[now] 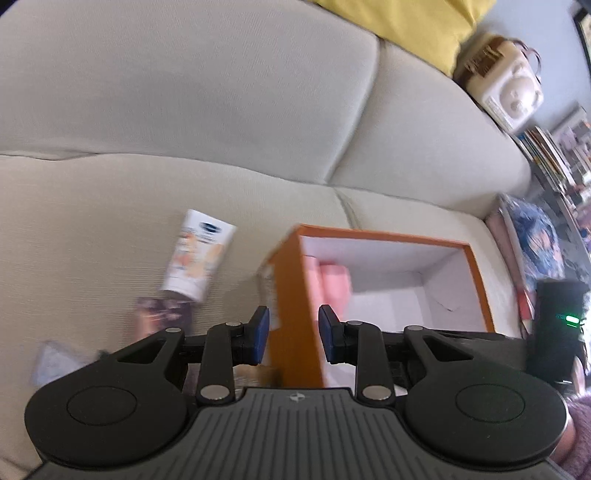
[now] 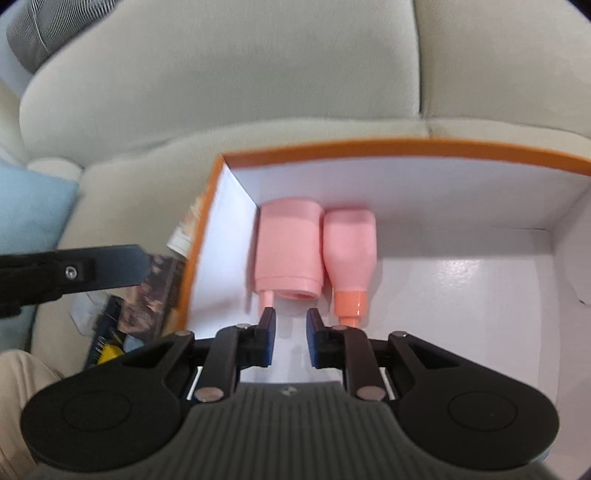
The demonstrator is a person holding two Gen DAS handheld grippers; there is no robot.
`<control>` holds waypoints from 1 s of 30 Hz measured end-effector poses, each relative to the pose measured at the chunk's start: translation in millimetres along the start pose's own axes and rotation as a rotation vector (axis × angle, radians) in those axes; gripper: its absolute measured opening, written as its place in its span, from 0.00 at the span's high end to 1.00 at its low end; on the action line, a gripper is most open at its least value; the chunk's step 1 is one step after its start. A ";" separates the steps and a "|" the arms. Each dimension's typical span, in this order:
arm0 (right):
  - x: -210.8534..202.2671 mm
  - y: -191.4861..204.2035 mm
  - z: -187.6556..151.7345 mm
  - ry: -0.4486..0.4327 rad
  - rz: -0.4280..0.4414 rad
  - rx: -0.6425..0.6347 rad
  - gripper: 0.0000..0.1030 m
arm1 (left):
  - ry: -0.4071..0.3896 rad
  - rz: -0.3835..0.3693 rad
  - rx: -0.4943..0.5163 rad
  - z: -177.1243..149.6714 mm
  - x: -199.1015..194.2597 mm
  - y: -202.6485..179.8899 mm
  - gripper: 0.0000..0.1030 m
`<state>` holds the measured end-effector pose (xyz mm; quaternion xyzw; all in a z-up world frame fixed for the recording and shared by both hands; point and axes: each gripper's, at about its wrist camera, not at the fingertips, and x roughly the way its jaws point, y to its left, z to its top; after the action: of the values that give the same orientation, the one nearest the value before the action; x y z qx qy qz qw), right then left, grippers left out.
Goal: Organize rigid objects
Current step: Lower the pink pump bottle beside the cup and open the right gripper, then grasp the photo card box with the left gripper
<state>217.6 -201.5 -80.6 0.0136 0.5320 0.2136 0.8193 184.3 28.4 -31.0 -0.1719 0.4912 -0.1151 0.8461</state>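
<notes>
An orange box (image 2: 369, 146) with a white inside stands on the beige sofa. Two pink bottles lie side by side in its far left corner: a wide one (image 2: 288, 251) and a slimmer one with an orange cap (image 2: 349, 254). My right gripper (image 2: 291, 317) hovers over the box floor just short of them, a narrow gap between its blue pads and nothing in it. My left gripper (image 1: 293, 317) hangs near the box's left wall (image 1: 295, 295), slightly apart and empty. Its finger (image 2: 110, 266) shows outside that wall. A white tube (image 1: 199, 254) lies on the seat to the left.
Beside the tube lie a dark printed packet (image 1: 162, 314) and a blue-and-yellow packet (image 2: 107, 343). A yellow cushion (image 1: 413, 26), a cream bag (image 1: 506, 85) and stacked books (image 1: 554, 155) sit at the sofa's right end. A light blue cushion (image 2: 33, 210) lies left.
</notes>
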 end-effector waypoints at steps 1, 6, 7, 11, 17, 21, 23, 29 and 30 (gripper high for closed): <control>-5.6 2.7 -1.7 -0.025 -0.001 0.004 0.81 | -0.014 0.018 -0.007 -1.4 -7.6 5.2 0.68; -40.5 22.5 -11.9 -0.156 0.017 0.028 0.80 | -0.080 0.087 -0.052 -10.4 -44.1 33.2 0.68; -46.4 29.0 -14.5 -0.181 0.031 0.034 0.79 | -0.084 0.095 -0.064 -12.4 -49.8 39.7 0.68; -60.5 56.6 -22.6 -0.235 0.071 0.013 0.76 | -0.085 0.108 -0.110 -23.2 -66.0 67.3 0.68; -45.0 106.8 -35.2 -0.158 0.114 -0.050 0.76 | -0.045 0.121 -0.156 -41.1 -69.4 103.0 0.68; -19.6 131.3 -41.6 -0.078 0.093 -0.092 0.76 | -0.040 0.140 -0.173 -46.0 -64.1 121.7 0.59; -9.6 138.7 -40.5 -0.045 0.078 -0.103 0.68 | -0.031 0.167 -0.181 -46.1 -59.8 130.8 0.53; 17.2 147.5 -20.1 0.004 0.031 -0.097 0.61 | -0.010 0.138 -0.154 -41.2 -45.3 144.5 0.51; 23.0 148.2 -16.0 0.014 0.023 -0.095 0.61 | -0.007 0.125 -0.139 -39.3 -42.5 143.8 0.51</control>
<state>161.7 -61.8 -70.5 -0.0207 0.5266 0.2483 0.8128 132.9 168.4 -73.5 -0.1994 0.5047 -0.0272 0.8395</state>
